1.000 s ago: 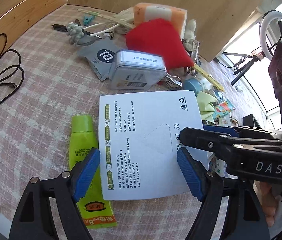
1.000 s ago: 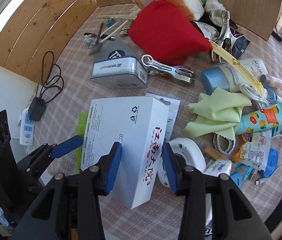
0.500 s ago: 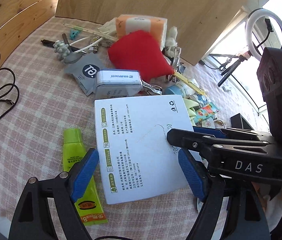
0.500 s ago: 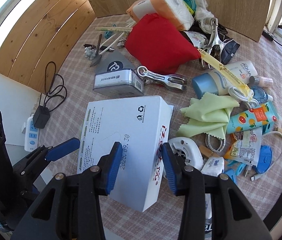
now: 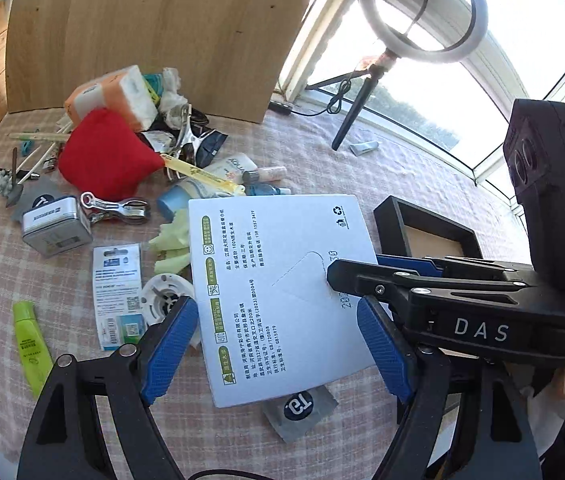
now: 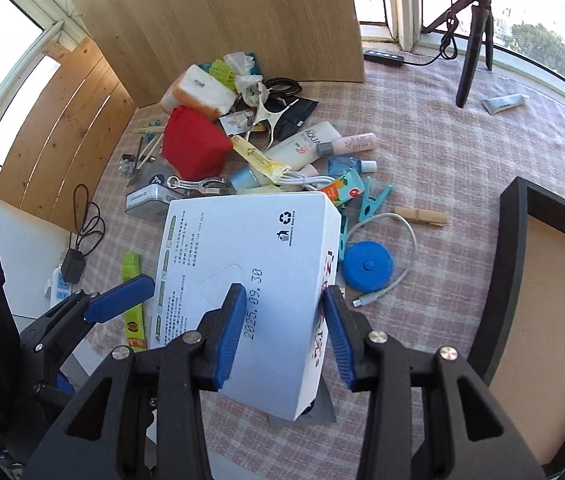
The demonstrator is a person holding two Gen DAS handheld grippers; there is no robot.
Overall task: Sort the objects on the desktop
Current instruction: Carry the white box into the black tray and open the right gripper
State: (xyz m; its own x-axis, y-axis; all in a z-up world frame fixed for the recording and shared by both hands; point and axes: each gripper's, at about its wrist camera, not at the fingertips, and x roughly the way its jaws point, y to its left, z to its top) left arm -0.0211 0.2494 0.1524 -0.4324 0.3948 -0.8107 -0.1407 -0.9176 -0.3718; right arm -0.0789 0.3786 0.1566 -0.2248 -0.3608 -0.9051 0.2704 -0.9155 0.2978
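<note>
Tissue box (image 6: 250,280) pinched across its thickness by right fingers (image 6: 231,332); black tray (image 6: 542,280) lies rightward; left gripper (image 5: 274,344) gapes empty.

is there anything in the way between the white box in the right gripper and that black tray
Nothing visible blocks it. The right gripper holds the white box above the table, and the checked cloth between it and the black tray is bare.

White printed box (image 6: 250,248), lifted, tilted

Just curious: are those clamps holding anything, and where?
The right gripper pinches the white cardboard box at its near corner edge. The left gripper holds nothing.
</note>
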